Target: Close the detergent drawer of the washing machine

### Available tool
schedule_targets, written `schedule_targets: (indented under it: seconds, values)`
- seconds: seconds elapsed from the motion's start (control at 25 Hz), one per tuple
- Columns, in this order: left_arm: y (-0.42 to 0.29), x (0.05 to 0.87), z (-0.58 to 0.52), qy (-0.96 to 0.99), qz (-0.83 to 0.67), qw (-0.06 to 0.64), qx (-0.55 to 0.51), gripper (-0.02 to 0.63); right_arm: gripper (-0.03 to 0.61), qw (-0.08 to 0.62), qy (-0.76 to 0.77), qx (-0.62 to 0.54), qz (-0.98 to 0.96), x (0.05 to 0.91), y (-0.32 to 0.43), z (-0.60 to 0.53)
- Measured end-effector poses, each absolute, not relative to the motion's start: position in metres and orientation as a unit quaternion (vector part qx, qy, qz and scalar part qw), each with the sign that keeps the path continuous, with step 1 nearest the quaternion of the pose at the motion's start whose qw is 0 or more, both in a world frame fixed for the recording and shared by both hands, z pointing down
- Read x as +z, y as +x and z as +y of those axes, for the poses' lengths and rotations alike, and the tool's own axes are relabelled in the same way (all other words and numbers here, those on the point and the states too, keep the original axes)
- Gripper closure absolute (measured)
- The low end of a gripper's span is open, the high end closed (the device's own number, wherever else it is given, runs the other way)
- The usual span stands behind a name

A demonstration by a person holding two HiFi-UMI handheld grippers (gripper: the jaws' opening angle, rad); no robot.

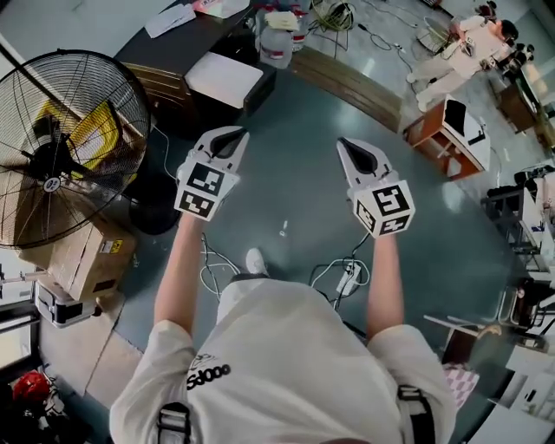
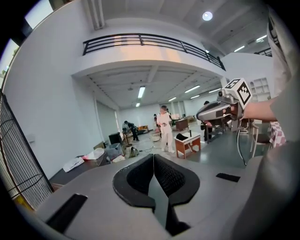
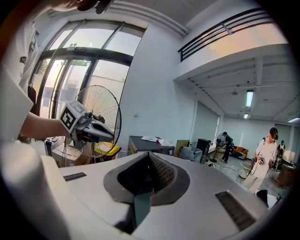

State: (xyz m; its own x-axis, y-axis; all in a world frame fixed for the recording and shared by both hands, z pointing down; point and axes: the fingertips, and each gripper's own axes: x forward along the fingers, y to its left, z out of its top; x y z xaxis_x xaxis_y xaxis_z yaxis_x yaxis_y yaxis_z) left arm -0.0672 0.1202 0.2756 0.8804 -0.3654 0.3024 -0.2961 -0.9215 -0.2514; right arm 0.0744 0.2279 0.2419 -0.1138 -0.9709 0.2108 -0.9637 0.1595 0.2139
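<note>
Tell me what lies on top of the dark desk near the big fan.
On the dark desk lie white papers and a pinkish bundle; anything beneath them is covered.

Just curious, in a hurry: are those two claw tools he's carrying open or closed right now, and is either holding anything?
Left gripper: closed, holding nothing.
Right gripper: closed, holding nothing.

Washing machine and detergent drawer: neither shows in any view.
Right of the standing fan (image 1: 54, 149), the left gripper (image 1: 227, 137) and right gripper (image 1: 354, 147) are held out over the grey floor (image 1: 286, 186), both with jaws together and empty.
</note>
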Motion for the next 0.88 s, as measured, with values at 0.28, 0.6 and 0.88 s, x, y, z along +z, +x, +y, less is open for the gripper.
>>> schedule_targets:
  seconds: [0.28,0.6,0.88]
  values:
    - [-0.053,0.295,0.080,-0.964,0.173,0.077,-0.187,0.595,0.575,0.177,0.643,0.011,-0.745,0.267,0.092,0.192]
    - [-0.019,0.321,0.037,-0.955,0.199,0.057,-0.214,0.595,0.551,0.183,0.611,0.024,-0.770,0.296,0.129,0.129]
    - [0.041,0.341,-0.030,-0.940,0.254,0.028,-0.227,0.595,0.468,0.198,0.550,0.024,-0.811,0.336,0.190,0.042]
